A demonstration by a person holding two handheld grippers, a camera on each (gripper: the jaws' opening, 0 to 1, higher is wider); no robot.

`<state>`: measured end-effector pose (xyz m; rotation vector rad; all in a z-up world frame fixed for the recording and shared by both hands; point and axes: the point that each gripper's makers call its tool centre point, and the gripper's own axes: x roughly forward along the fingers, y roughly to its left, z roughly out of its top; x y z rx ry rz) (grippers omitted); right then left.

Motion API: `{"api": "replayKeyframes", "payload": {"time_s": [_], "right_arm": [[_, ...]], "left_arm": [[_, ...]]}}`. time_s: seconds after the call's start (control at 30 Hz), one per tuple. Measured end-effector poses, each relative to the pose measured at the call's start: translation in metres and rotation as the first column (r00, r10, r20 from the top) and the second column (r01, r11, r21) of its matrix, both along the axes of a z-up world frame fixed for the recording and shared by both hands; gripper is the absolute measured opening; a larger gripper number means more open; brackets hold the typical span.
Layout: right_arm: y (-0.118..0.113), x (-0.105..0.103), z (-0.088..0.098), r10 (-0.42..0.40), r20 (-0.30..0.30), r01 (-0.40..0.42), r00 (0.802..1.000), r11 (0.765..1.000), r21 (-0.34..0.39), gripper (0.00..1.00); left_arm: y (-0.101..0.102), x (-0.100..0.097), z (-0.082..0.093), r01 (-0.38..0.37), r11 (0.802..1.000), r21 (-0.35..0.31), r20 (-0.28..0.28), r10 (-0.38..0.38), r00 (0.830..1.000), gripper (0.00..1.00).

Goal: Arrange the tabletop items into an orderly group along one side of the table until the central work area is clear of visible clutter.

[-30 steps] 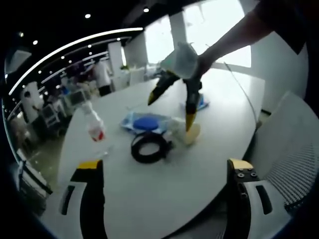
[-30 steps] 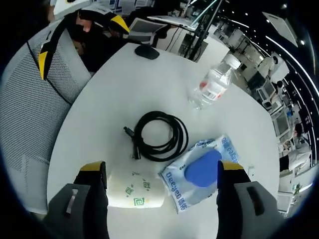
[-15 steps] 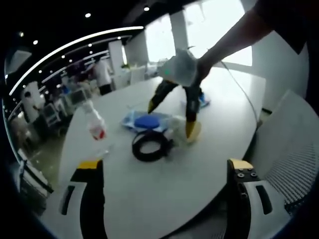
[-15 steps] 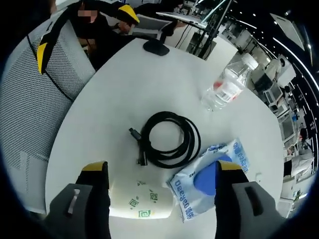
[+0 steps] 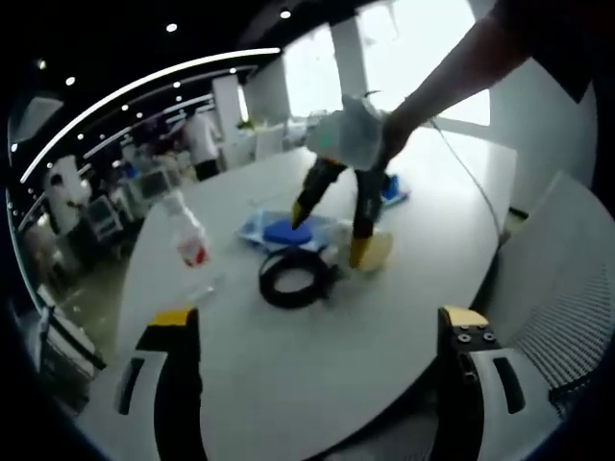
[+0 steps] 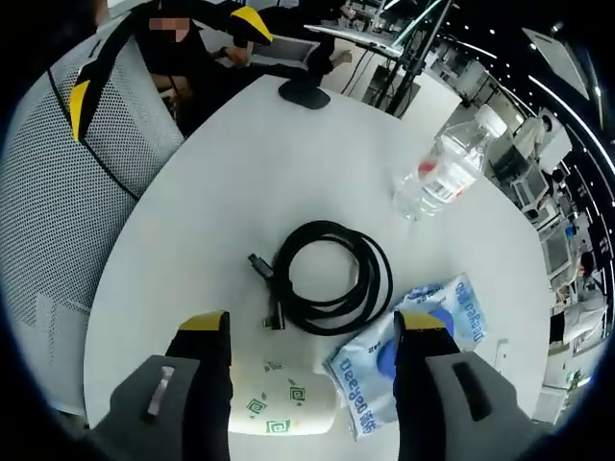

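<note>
A white paper cup with green marks (image 6: pixel 283 403) lies on its side on the round white table (image 6: pixel 221 182), low between my right gripper's jaws. The right gripper (image 6: pixel 313 327) is open and hangs just over the cup; the jaws do not touch it. A coiled black cable (image 6: pixel 332 288) lies right behind the cup, with a blue wipes packet (image 6: pixel 428 331) to its right and a clear water bottle (image 6: pixel 447 173) farther off. The left gripper (image 5: pixel 317 322) stands open and empty at the table's near edge, facing the cable (image 5: pixel 293 281), the packet (image 5: pixel 279 230), the bottle (image 5: pixel 187 235) and the right gripper (image 5: pixel 329 232).
A black mouse-like object (image 6: pixel 303 93) rests at the table's far edge. A grey mesh chair (image 6: pixel 58 211) stands beside the table. A thin cable (image 5: pixel 471 182) runs across the far tabletop. Desks and people fill the room behind.
The right gripper has dropped closer to the cup and its jaws have drawn somewhat nearer together. The left gripper has stayed put.
</note>
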<state>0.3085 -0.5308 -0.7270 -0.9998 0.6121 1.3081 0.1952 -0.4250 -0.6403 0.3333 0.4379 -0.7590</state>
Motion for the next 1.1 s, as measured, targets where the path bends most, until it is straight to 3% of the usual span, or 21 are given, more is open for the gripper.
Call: {"api": "replayKeyframes", "payload": {"time_s": [0.4,0.73,1.1], "right_arm": [[0.024,-0.016,-0.014,0.068,-0.009,-0.068,0.998,0.997,-0.024,0.56],[0.031,-0.016,-0.033,0.096,-0.018,-0.097,0.995,0.994,-0.057,0.39],[0.034,-0.013,-0.041,0.103,-0.016,-0.104,0.995,0.991,-0.084,0.26]], "left_arm": [[0.008,-0.005,-0.013,0.006,1.000,0.004,-0.018,-0.006,1.000,0.99],[0.012,-0.005,-0.021,0.004,1.000,0.008,-0.030,-0.004,1.000,0.97],[0.012,-0.006,-0.022,0.012,1.000,0.004,-0.044,-0.012,0.999,0.96]]}}
